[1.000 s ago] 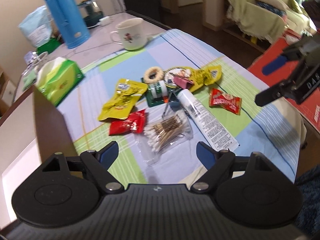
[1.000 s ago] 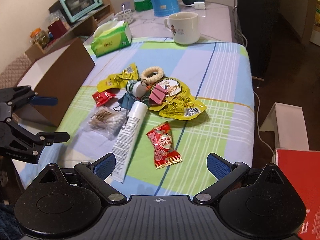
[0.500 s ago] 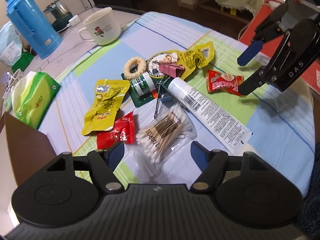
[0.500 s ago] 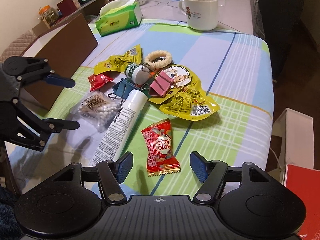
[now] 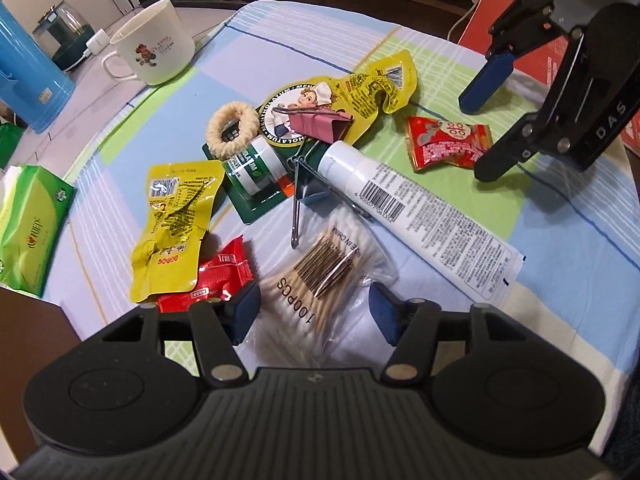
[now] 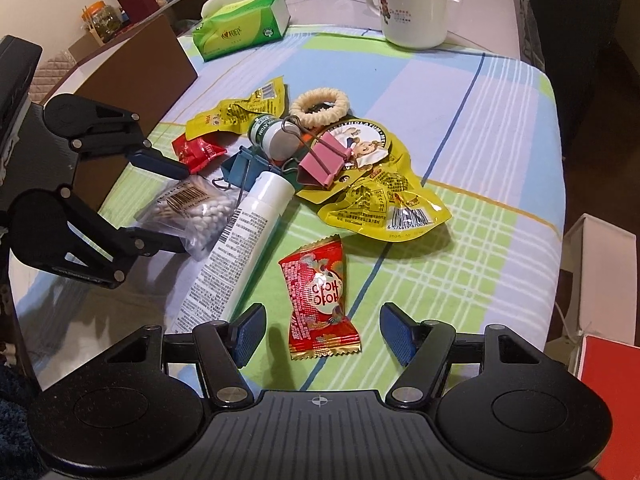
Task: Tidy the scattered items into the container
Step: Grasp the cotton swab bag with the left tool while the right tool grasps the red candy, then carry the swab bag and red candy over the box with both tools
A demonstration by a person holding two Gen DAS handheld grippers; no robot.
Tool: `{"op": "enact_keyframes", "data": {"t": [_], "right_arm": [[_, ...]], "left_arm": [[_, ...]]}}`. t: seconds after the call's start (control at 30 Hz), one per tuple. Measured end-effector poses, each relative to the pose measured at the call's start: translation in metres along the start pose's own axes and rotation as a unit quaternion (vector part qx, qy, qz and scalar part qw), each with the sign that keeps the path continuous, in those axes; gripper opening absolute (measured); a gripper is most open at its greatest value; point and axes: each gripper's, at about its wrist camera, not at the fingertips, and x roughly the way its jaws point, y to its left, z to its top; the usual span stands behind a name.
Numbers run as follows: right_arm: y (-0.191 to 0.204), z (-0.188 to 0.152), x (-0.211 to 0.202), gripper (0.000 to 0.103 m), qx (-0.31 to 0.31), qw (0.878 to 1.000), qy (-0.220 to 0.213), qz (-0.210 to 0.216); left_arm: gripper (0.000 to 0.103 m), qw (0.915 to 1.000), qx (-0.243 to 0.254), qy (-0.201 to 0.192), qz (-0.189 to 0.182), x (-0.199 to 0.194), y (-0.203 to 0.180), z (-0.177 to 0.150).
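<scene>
Several small items lie scattered on the checked cloth (image 6: pixel 472 128). The clear bag of cotton swabs (image 5: pixel 320 276) sits between the fingers of my open left gripper (image 5: pixel 315 312), with nothing clamped. A red candy packet (image 6: pixel 320 296) lies between the fingers of my open right gripper (image 6: pixel 323 334), untouched. A white tube (image 6: pixel 236 248) lies between the two. Behind it are a pink binder clip (image 6: pixel 324 164), a blue clip (image 6: pixel 244 168), a cream hair tie (image 6: pixel 320 106) and yellow packets (image 5: pixel 176 224). The brown box (image 6: pixel 132 80) stands at the left edge.
A white mug (image 6: pixel 412 12), a green tissue pack (image 6: pixel 240 28) and a blue thermos (image 5: pixel 28 76) stand at the far side. Off the table's right edge sit a red box (image 6: pixel 608 380) and a white box (image 6: pixel 592 264).
Both grippers have come lower and closer to the pile. The left now straddles the swab bag, the right straddles the red candy. Both pairs of fingers have narrowed a little.
</scene>
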Motion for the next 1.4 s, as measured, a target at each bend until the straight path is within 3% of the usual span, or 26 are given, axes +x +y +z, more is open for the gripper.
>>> {"op": "enact_keyframes", "data": {"t": [0.13,0.23,0.37,0.53,1.07,1.4], "right_arm": [[0.002,0.002,0.002,0.067,-0.008,1.000,-0.002,-0.002],[0.008,0.004,0.004,0.049,-0.042,0.999,-0.001,-0.024],[0.014,0.002,0.005,0.035,-0.075,0.996,0.000,-0.047],[0.017,-0.003,0.004,0.026,-0.084,0.995,-0.003,-0.054],[0.027,-0.012,-0.026,0.026,-0.061,0.997,-0.025,-0.033],[0.035,-0.014,-0.042,0.026,-0.072,0.996,-0.041,-0.021]], "left_arm": [[0.042,1.0000,-0.005,0.001,-0.005,-0.001,0.003,-0.002],[0.031,0.9999,-0.013,0.000,-0.007,-0.004,0.007,-0.002],[0.022,0.9999,-0.011,-0.002,-0.001,-0.009,0.003,-0.004],[0.016,0.9998,-0.019,-0.005,0.005,-0.016,-0.002,-0.005],[0.012,0.9980,-0.058,-0.025,0.004,-0.055,-0.021,-0.015],[0.012,0.9944,-0.089,-0.050,0.028,-0.087,-0.033,-0.022]]}}
